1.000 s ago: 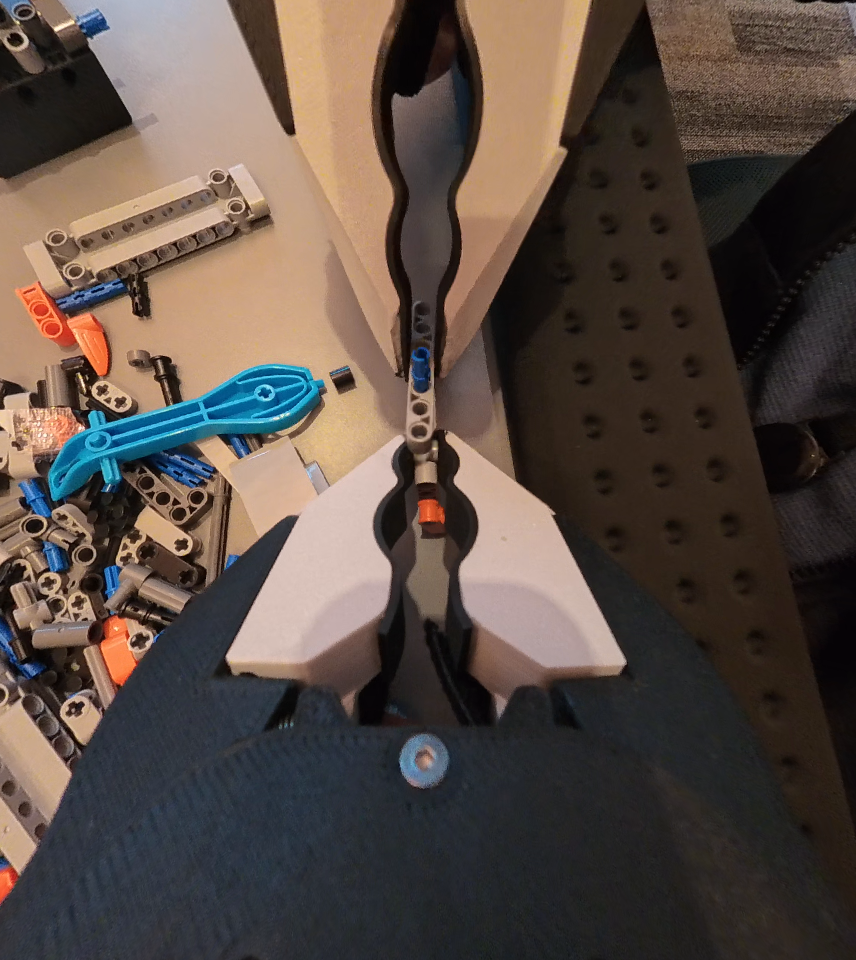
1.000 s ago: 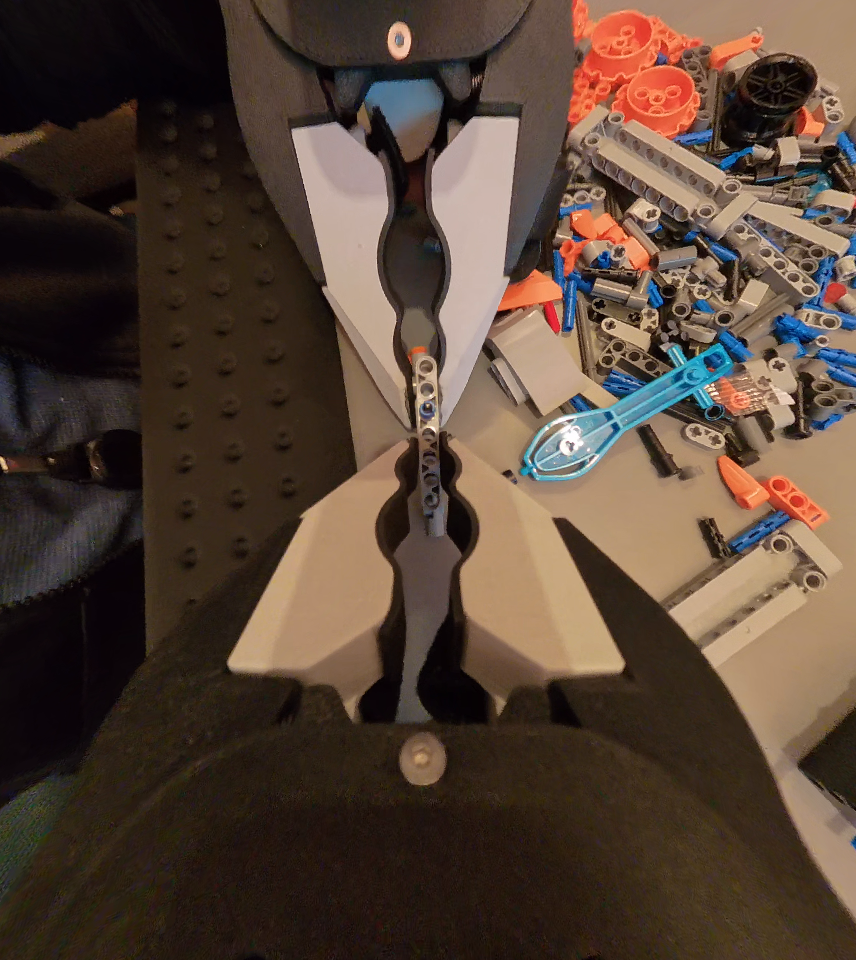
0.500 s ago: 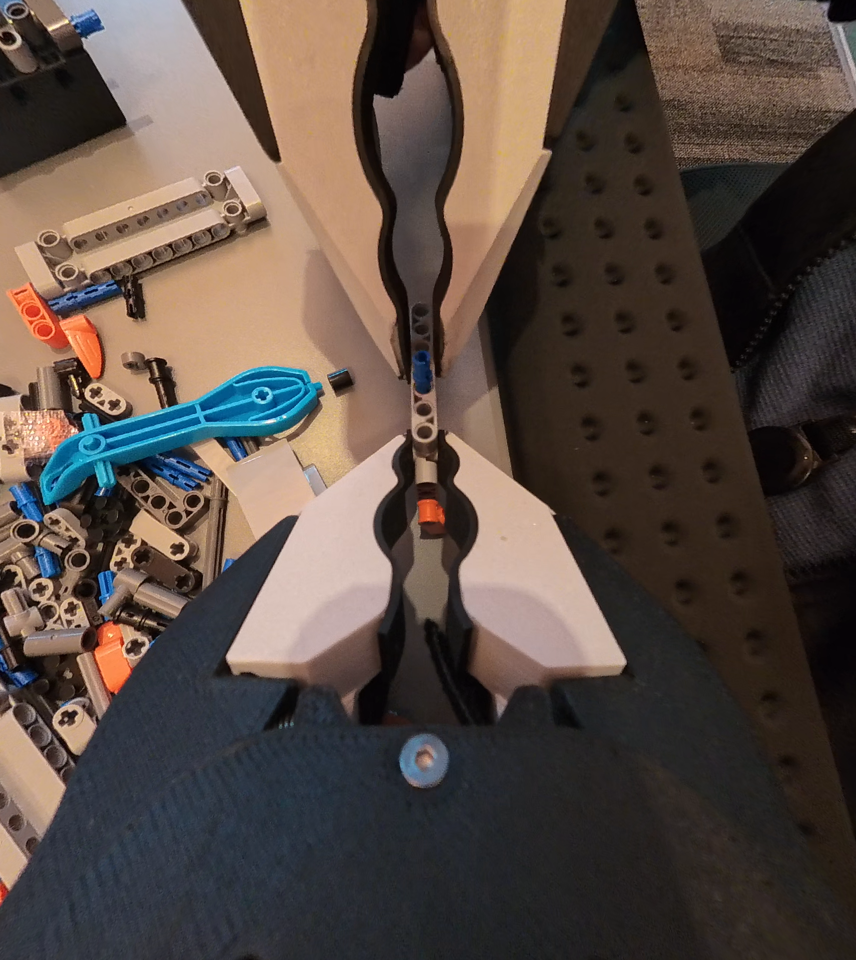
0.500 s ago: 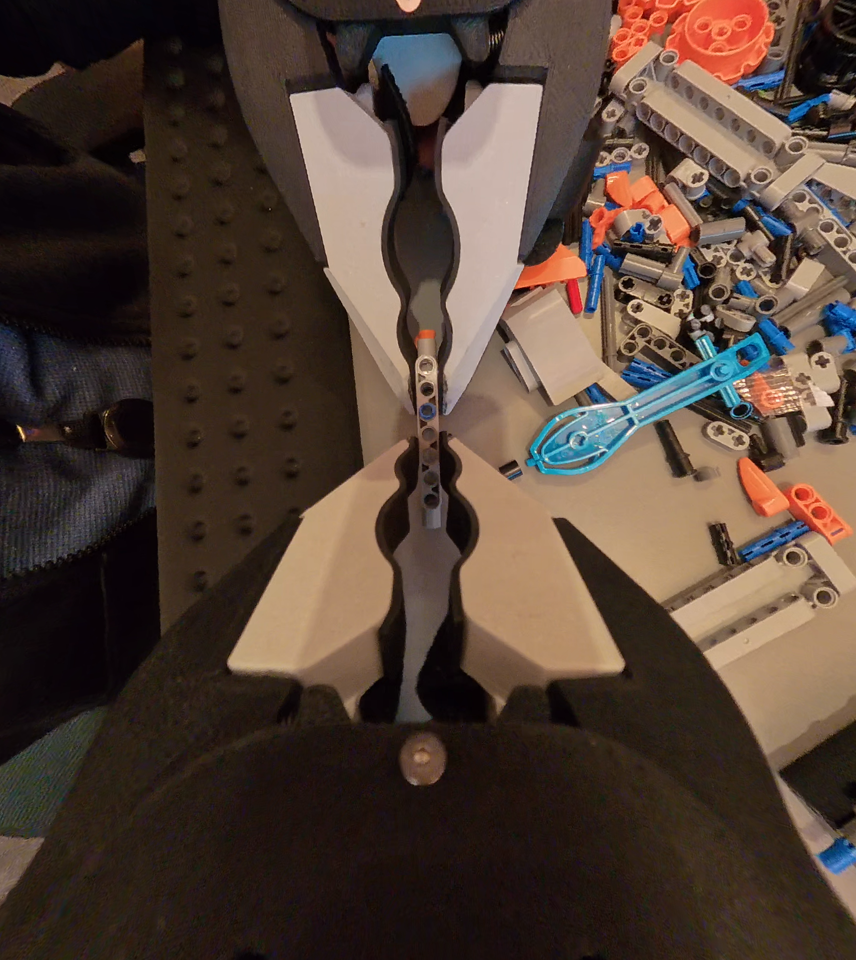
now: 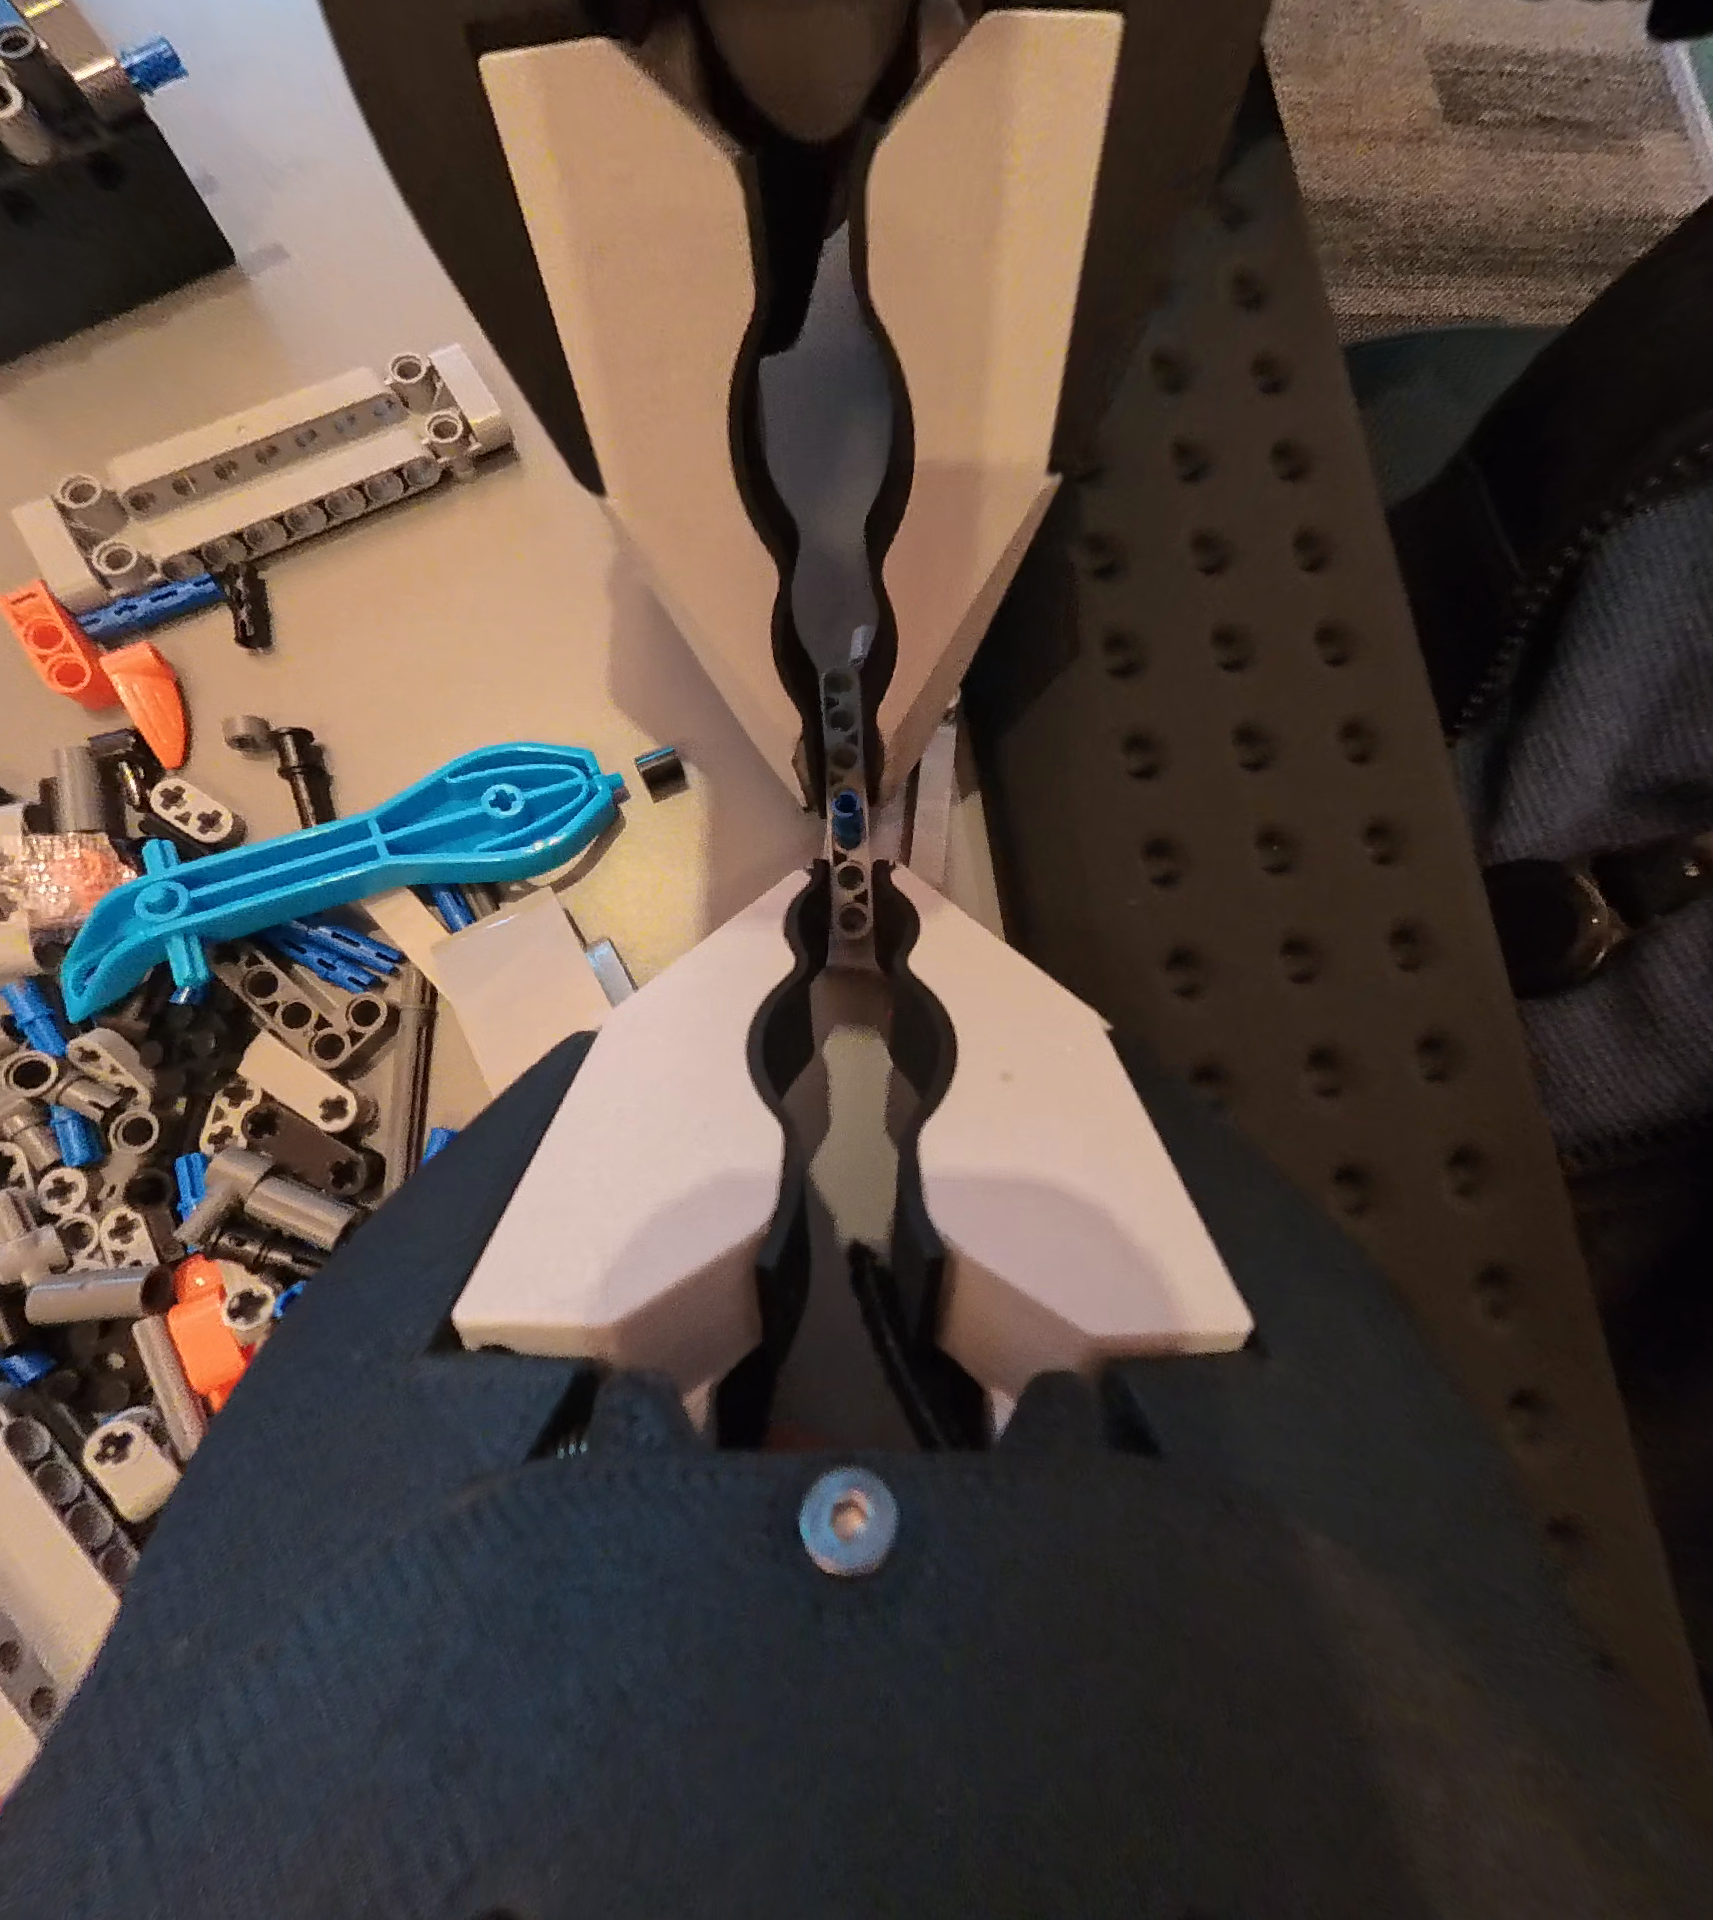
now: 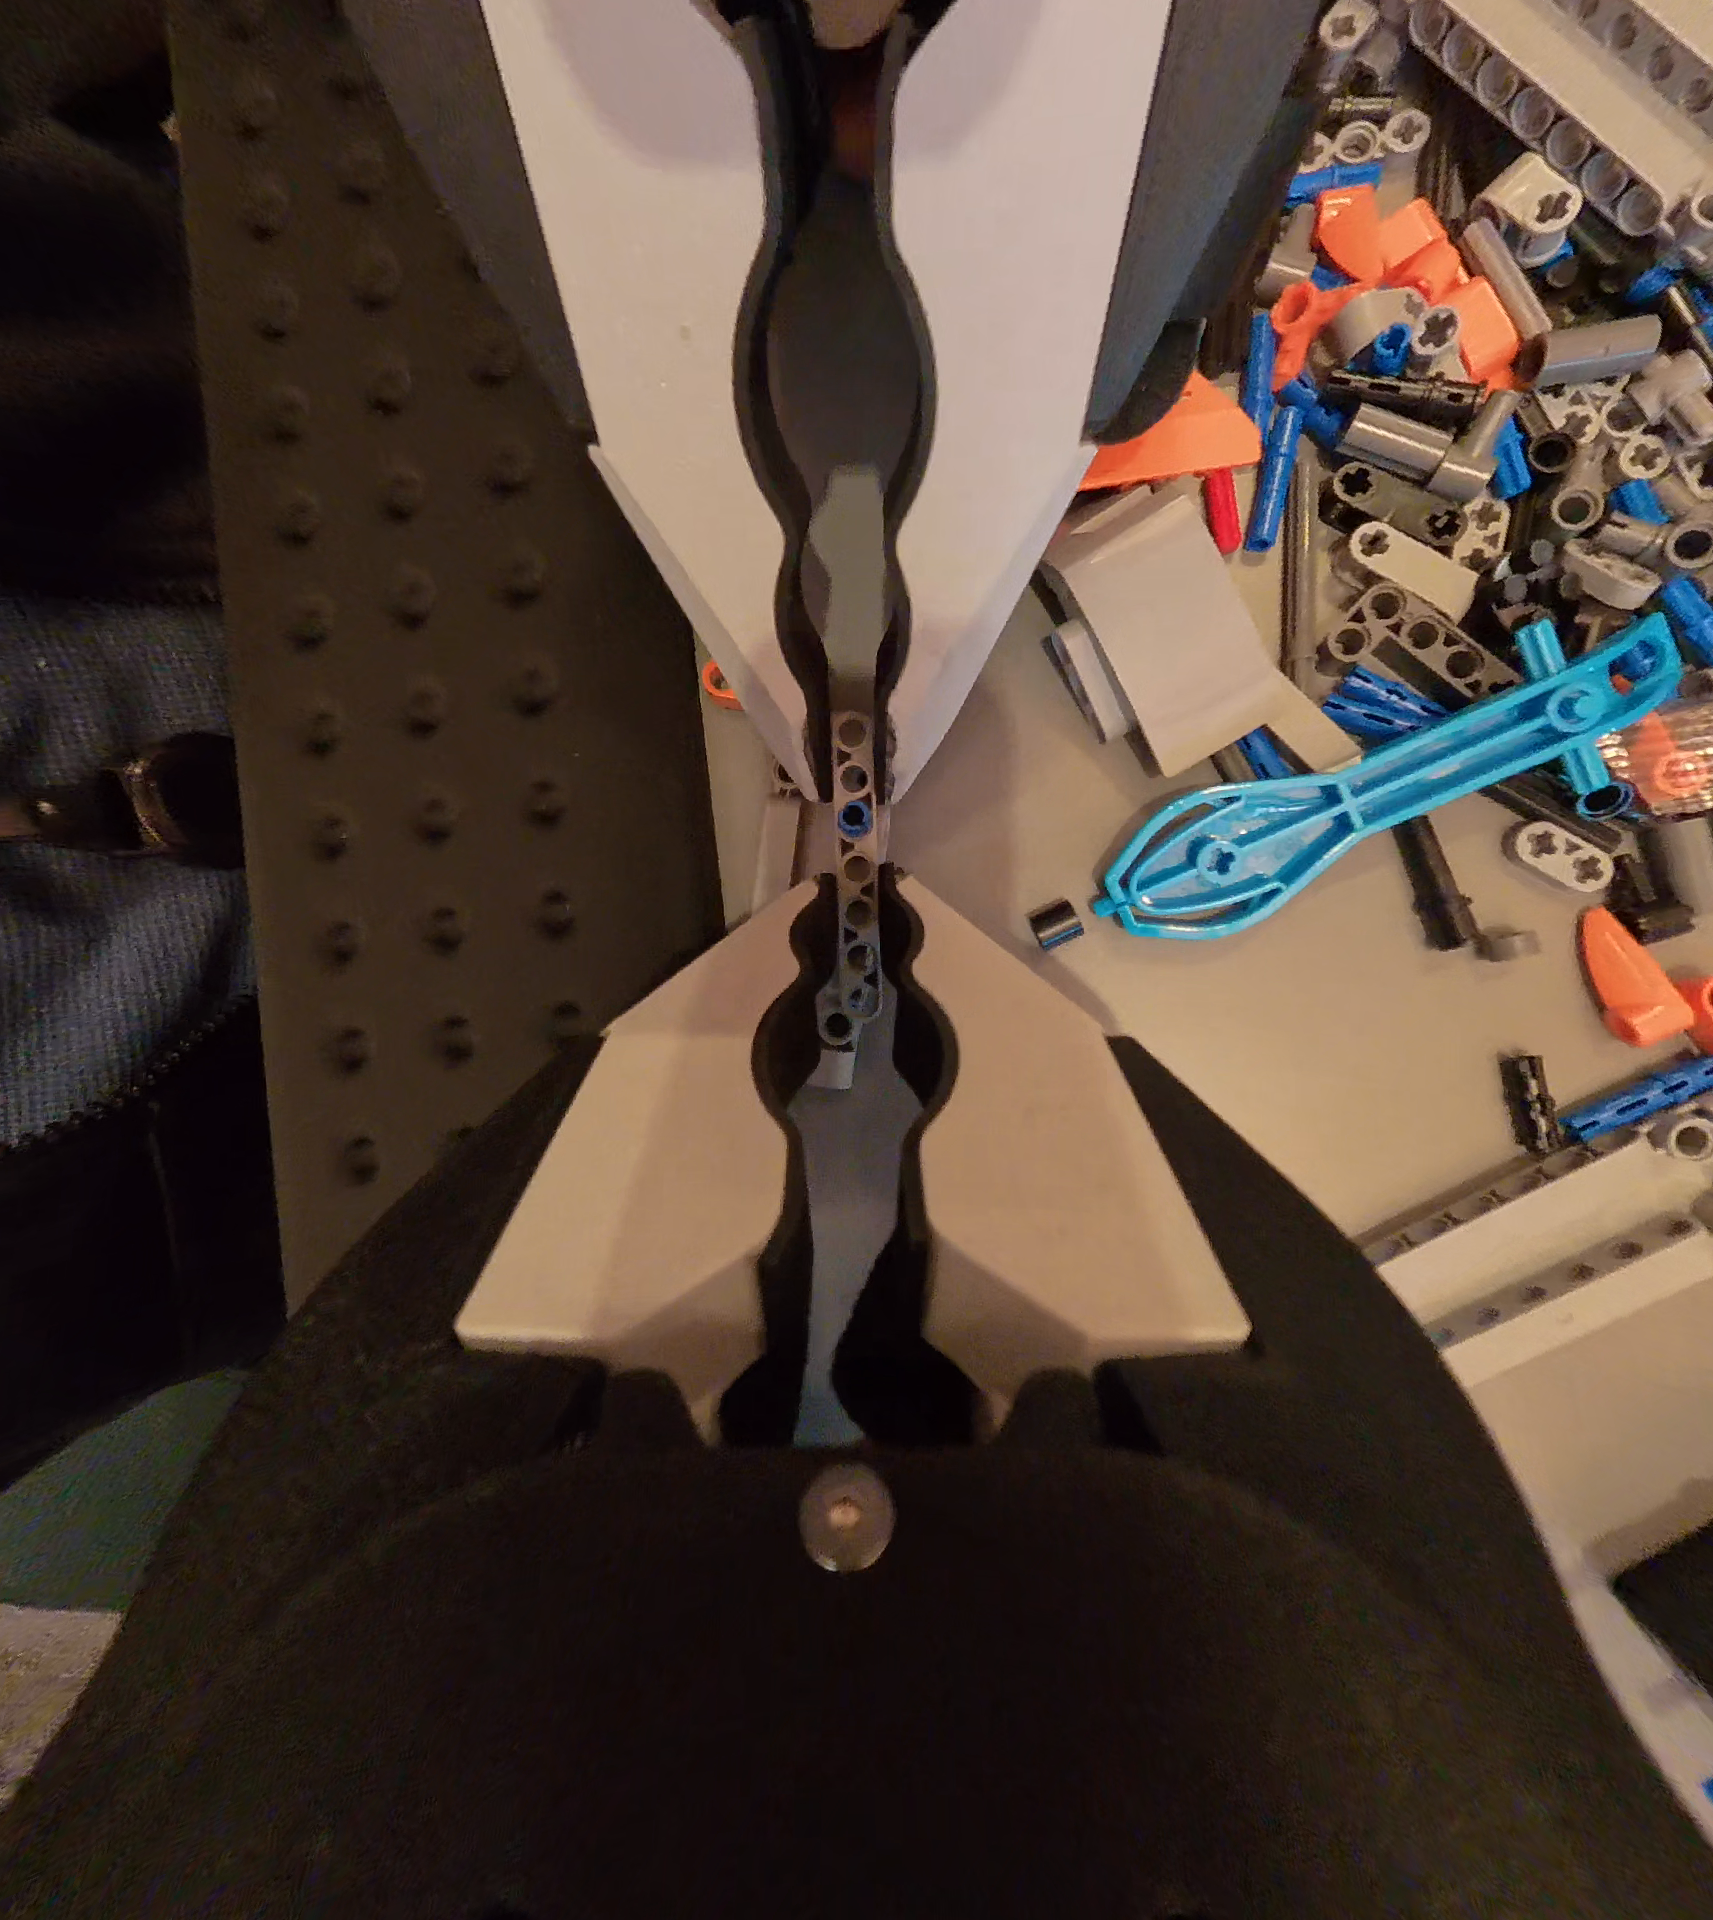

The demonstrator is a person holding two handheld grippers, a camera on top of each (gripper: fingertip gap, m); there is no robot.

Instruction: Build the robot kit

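Closest in, clenches the left gripper (image 5: 852,891) jaws on one end of a slim grey perforated beam (image 5: 850,847); clamps the right gripper (image 6: 857,906) jaws on the other end, nose to nose with the left, tips almost touching. Holds the beam in the air just over the counter (image 5: 478,665) edge, lengthwise between the two, with a blue pin (image 5: 844,821) seated in a hole in the short bare stretch between the tips.

Probably best to keep both grips in one straight line and squeeze evenly; looks prone to twisting or popping out if either side tilts, with so little beam left showing. Calls for care around the pin, so close to the tips.

Just beside, on the counter: a small black bush (image 5: 663,774), a turquoise blade-shaped piece (image 5: 343,852) and a pale grey panel (image 5: 519,966). Farther left, a dense heap of loose building pieces (image 5: 104,1122) in grey, black, blue and orange. Beyond it, two orange pieces (image 5: 93,675) and a long grey frame (image 5: 270,488); at the far corner, a black holder block (image 5: 31,229).

On the other side, runs a black studded strip (image 5: 1247,831) along the counter edge, with a person's dark clothing (image 5: 1662,727) past it. Crowds nothing against the jaws themselves.
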